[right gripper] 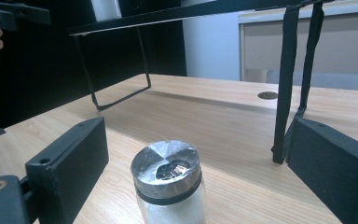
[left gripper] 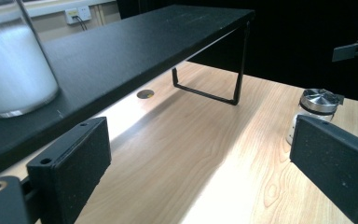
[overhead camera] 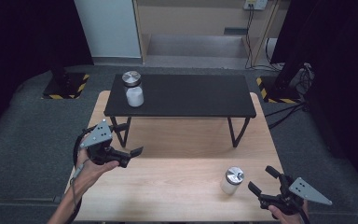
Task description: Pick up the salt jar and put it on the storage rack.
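Steel-lidded jar [right gripper: 170, 184]: on the wooden table [overhead camera: 177, 186], between my right gripper's [overhead camera: 261, 181] spread jaws, untouched. I'd center, then squeeze below the lid. Left gripper [overhead camera: 133, 154]: spread, empty. Second jar [overhead camera: 133, 88]: far shelf [overhead camera: 191, 95].

On the light wooden surface [overhead camera: 168, 186], a metal-lidded glass jar of white powder [overhead camera: 232, 180] stands at five o'clock, just beside the open right gripper [overhead camera: 261, 180]. The left gripper [overhead camera: 134, 151] hovers open at nine o'clock.
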### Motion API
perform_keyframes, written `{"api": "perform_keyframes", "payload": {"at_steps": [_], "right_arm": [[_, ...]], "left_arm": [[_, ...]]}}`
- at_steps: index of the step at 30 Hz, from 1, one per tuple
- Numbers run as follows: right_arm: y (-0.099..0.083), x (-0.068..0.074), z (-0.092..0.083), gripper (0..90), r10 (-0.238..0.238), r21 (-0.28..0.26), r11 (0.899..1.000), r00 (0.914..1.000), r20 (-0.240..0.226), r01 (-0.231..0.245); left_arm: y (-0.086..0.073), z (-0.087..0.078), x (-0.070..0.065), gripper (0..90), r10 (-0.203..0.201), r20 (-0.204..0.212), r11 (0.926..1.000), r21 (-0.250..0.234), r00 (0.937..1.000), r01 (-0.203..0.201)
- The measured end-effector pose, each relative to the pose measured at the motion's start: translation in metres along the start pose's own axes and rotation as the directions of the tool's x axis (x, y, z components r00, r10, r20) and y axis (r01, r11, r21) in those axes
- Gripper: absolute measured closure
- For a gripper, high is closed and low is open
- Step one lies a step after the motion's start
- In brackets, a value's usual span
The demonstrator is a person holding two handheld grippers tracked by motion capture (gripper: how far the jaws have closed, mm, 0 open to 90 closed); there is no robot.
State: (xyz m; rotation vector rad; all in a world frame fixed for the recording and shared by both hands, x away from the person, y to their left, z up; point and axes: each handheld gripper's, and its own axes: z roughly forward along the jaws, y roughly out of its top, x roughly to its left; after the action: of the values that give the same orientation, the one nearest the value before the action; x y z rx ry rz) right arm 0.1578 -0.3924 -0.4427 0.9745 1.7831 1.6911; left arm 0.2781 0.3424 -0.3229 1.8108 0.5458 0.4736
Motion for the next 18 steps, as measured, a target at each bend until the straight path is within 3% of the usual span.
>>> {"api": "perform_keyframes", "payload": {"at_steps": [6,9,11,18], "right_arm": [[0.000,0.000,0.000,5.7,0.000,0.000,1.000,1.0000,-0.001,0.000],[0.000,0.000,0.000,5.7,0.000,0.000,1.000,1.0000,0.001,0.000],[0.000,0.000,0.000,5.7,0.000,0.000,1.000,1.0000,0.001,0.000],[0.000,0.000,0.001,5.7,-0.001,0.006,1.000,1.0000,0.002,0.001]], "left_arm": [[-0.023,0.009,-0.001,4.1,-0.027,-0.005,0.9990,-0.035,0.9996,0.027],[-0.029,0.013,-0.002,4.2,-0.014,-0.019,0.9997,-0.018,0.9997,0.014],[-0.037,0.015,0.001,4.2,-0.039,-0.012,0.9989,-0.027,0.9992,0.039],[-0.058,0.019,-0.001,4.2,-0.066,-0.012,0.9966,-0.050,0.9978,0.065]]}}
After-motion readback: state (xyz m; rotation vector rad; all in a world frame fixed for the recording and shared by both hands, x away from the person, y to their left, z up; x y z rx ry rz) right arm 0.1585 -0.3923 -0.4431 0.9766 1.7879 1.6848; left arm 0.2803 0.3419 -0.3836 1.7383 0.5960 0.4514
